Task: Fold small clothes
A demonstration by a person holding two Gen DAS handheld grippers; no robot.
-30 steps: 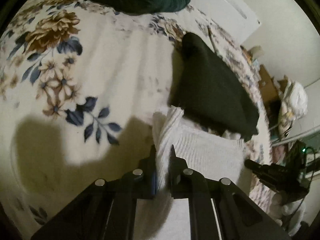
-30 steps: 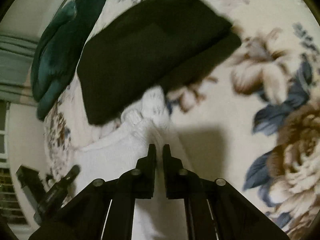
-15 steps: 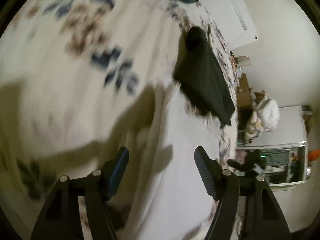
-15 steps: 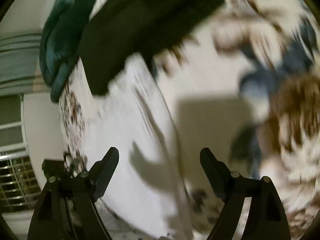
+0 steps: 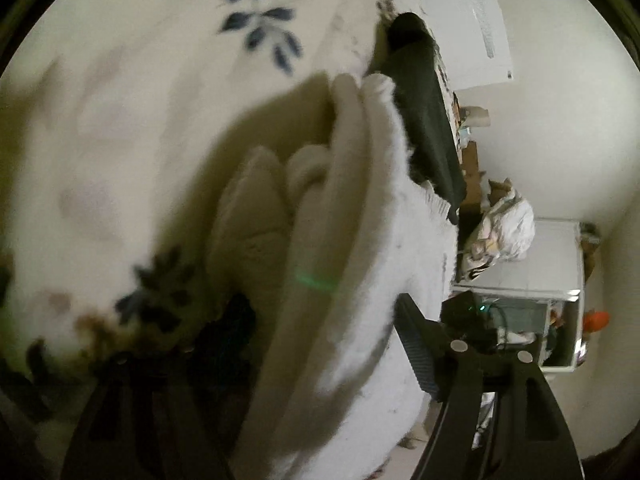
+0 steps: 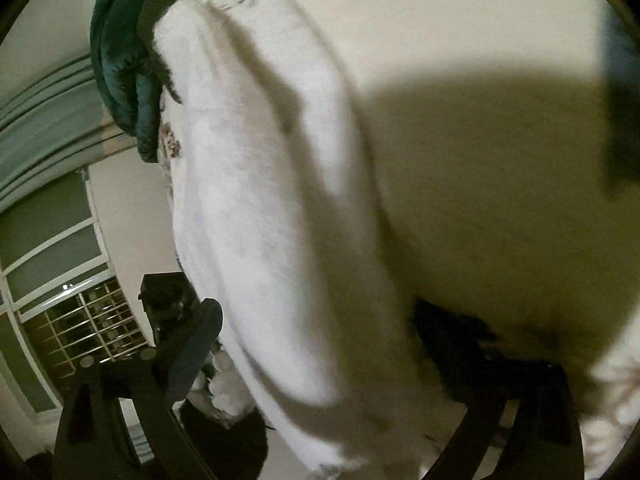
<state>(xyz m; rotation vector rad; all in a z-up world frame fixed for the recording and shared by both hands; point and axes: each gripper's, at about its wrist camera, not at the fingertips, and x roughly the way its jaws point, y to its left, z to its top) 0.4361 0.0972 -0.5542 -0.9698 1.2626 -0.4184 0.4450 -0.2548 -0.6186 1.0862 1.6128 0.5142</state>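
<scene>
A white knit garment lies in thick soft folds on the floral bedspread. My left gripper is open, low over it, and the garment's bunched edge fills the gap between the jaws. In the right wrist view the same white garment runs up the middle. My right gripper stands wide open astride it, close above the bedspread. A folded black garment lies just beyond the white one. Both views are blurred.
A dark teal cushion or blanket lies past the black garment at the bed's far end. Beyond the bed's edge are a white heap of laundry, a white cabinet, a curtain and a grilled window.
Both grippers were shut on the white garment's edge, then opened and let it go. Both have sunk closer to the bed, so the garment now fills the views.
</scene>
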